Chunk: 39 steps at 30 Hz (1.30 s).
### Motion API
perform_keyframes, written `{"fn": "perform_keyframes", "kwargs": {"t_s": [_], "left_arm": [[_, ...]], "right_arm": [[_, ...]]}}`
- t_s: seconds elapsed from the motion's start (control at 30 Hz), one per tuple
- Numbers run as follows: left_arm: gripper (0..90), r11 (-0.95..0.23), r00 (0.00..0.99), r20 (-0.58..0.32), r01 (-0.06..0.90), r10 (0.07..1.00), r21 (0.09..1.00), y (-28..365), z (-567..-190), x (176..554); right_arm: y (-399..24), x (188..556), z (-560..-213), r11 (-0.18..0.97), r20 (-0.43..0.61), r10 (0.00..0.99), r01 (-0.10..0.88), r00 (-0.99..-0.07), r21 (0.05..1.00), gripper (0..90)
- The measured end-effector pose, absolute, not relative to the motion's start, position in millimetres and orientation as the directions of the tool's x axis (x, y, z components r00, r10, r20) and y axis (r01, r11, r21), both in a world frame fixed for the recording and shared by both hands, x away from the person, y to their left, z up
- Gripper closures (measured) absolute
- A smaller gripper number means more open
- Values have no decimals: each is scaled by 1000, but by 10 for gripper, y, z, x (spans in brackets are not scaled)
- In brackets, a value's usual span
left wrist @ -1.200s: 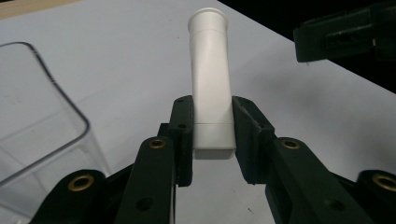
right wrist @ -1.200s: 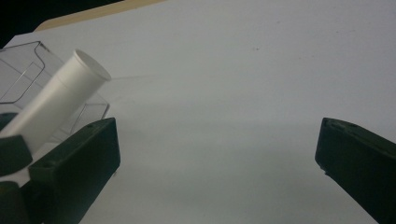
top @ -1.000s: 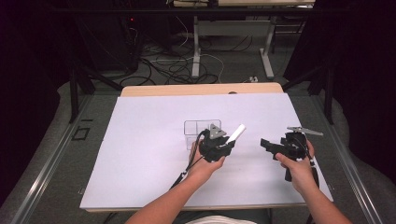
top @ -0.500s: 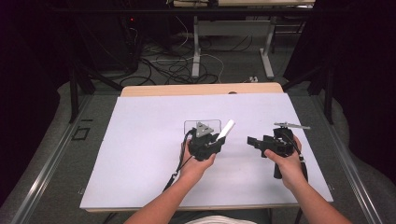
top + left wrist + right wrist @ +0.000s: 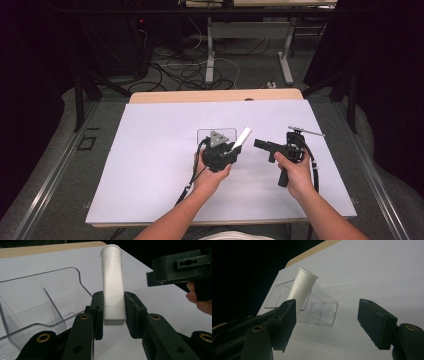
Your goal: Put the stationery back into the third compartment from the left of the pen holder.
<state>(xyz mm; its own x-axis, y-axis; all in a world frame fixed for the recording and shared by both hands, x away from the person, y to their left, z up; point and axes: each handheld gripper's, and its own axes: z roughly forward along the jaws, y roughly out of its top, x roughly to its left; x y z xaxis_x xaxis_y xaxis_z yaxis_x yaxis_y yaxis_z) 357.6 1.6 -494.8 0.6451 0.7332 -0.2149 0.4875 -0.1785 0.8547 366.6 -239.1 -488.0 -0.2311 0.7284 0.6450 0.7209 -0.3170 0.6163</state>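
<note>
Above the white surface [image 5: 150, 165], beside a clear tray [image 5: 37, 305], the left claw [image 5: 113, 307] clamps a white tube [image 5: 113, 282] near its base; it looks light, stiff and slick, best taken at its free flared end. The right claw [image 5: 327, 322], empty, has just been closing.

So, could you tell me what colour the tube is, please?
White; the tube shows best in the left gripper view.
</note>
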Motion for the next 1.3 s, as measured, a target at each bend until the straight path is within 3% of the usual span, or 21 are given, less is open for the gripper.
{"fn": "perform_keyframes", "kwargs": {"t_s": [0.6, 0.67, 0.8, 1.3], "left_arm": [[712, -193, 675, -222, 482, 704, 855, -219, -5035, 3524], [712, -208, 684, -214, 480, 698, 852, -229, -5031, 3517], [712, -210, 691, -211, 472, 692, 857, -265, -5043, 3490], [712, -217, 712, -204, 452, 672, 865, -325, -5060, 3421]], "right_arm": [[-2372, 3709, -4963, -386, 753, 628, 763, -195, 519, 392], [-2378, 3727, -4992, -387, 770, 608, 773, -195, 502, 459], [-2393, 3737, -5021, -390, 798, 571, 793, -190, 468, 479], [-2392, 3728, -5046, -393, 787, 600, 805, -143, 445, 550]]}}
